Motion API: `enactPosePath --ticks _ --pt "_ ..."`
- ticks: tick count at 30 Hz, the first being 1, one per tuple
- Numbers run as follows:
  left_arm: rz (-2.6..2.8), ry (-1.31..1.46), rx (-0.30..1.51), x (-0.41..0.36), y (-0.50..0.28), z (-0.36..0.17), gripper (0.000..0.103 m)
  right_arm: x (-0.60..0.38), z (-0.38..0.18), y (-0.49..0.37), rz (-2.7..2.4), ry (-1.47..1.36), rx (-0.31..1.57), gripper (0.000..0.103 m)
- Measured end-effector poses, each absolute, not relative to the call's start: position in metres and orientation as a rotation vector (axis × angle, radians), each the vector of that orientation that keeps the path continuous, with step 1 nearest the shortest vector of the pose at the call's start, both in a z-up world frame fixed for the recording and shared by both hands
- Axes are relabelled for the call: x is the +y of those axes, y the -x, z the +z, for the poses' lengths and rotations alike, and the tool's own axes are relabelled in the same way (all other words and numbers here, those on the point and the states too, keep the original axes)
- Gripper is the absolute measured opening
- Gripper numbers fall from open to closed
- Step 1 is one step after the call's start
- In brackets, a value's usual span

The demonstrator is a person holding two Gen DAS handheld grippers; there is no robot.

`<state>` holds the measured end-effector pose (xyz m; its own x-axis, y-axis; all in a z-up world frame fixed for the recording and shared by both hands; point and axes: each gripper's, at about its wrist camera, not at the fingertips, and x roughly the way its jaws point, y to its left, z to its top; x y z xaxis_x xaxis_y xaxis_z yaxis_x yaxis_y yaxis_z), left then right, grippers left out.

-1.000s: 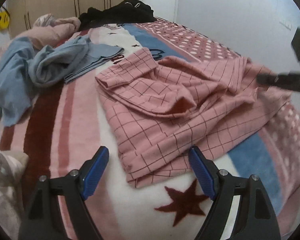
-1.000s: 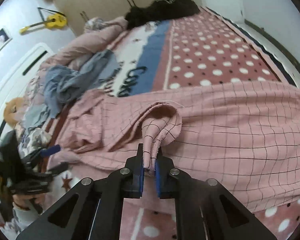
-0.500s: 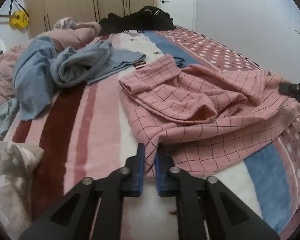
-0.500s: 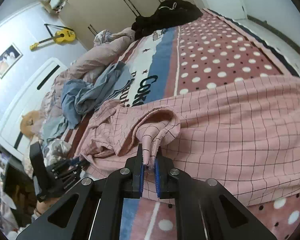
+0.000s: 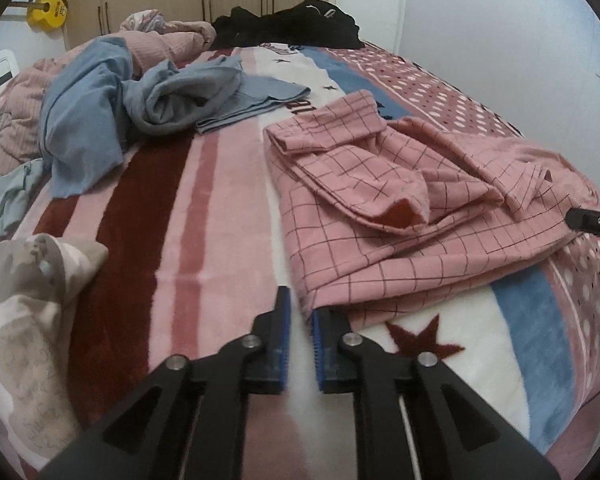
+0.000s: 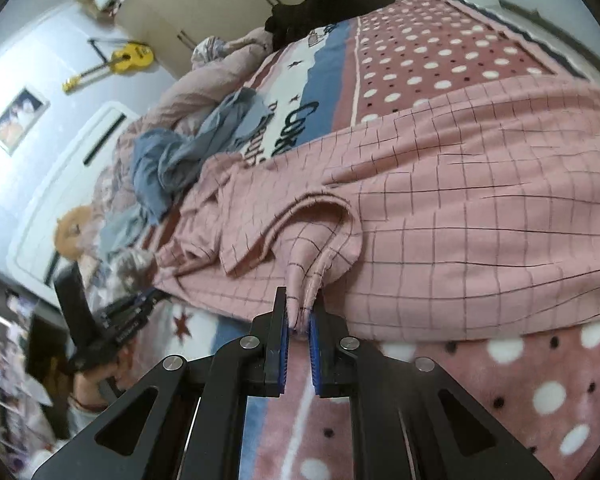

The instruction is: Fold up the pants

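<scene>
The pink checked pants [image 5: 400,208] lie crumpled on the bed, one leg folded over on top. My left gripper [image 5: 300,312] is shut on the near corner of the pants, at the hem edge. My right gripper [image 6: 298,316] is shut on a pinched fold of the pants [image 6: 440,208] at their other side. The right gripper's tip shows at the right edge of the left wrist view [image 5: 592,220]. The left gripper shows low at the left of the right wrist view [image 6: 128,312].
A striped and dotted blanket [image 5: 204,216] covers the bed. Blue-grey clothes [image 5: 152,100] lie heaped at the back left, black clothes [image 5: 292,24] at the far end. A patterned cloth [image 5: 24,300] lies at the near left. A yellow guitar [image 6: 128,58] hangs on the wall.
My left gripper, open a second ago, came down on the pants' near corner and shut on it. My right gripper stays shut on its fold and has shifted slightly.
</scene>
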<state>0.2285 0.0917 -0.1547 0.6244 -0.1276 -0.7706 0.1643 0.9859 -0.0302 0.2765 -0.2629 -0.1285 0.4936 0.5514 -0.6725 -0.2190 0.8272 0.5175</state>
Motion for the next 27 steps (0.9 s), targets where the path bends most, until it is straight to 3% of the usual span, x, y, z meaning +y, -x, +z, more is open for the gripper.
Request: enactPosePath --ticks 1,2,3,5,8,11,14,18,23,25,27 --pt "-0.162 -0.033 0.885 0.094 -0.228 -0.153 0.022 -0.264 -0.124 -0.276 0.466 -0.363 0.932 0.008" --pt "-0.158 -0.018 0.882 0.097 -0.227 -0.150 0.031 -0.264 -0.118 -0.276 0.455 -0.338 0.918 0.014" --pt "-0.165 0.005 0.870 0.102 -0.225 -0.145 0.036 -0.265 -0.112 -0.276 0.446 -0.314 0.899 0.027" --pt "-0.177 0.039 0.837 0.110 -0.219 -0.134 0.046 -0.261 -0.091 -0.276 0.420 -0.216 0.820 0.041" --pt "-0.179 0.080 0.795 0.118 -0.219 -0.118 0.047 -0.242 -0.072 -0.282 0.461 -0.072 0.773 0.043" --pt "-0.200 0.103 0.768 0.118 -0.229 -0.105 0.049 -0.207 -0.071 -0.290 0.561 0.080 0.783 0.054" --pt "-0.206 0.106 0.742 0.115 -0.242 -0.097 0.059 -0.172 -0.085 -0.296 0.598 0.256 0.798 0.058" --pt "-0.224 0.117 0.770 0.111 -0.264 -0.106 0.059 -0.152 -0.112 -0.303 0.649 0.337 0.861 0.069" --pt "-0.234 0.072 0.845 0.104 -0.270 -0.139 0.059 -0.144 -0.127 -0.314 0.524 0.458 0.820 0.068" --pt "-0.227 0.058 0.868 0.104 -0.270 -0.148 0.059 -0.149 -0.126 -0.320 0.487 0.449 0.805 0.058" --pt "-0.219 0.056 0.878 0.106 -0.269 -0.153 0.059 -0.162 -0.122 -0.331 0.464 0.367 0.827 0.016"
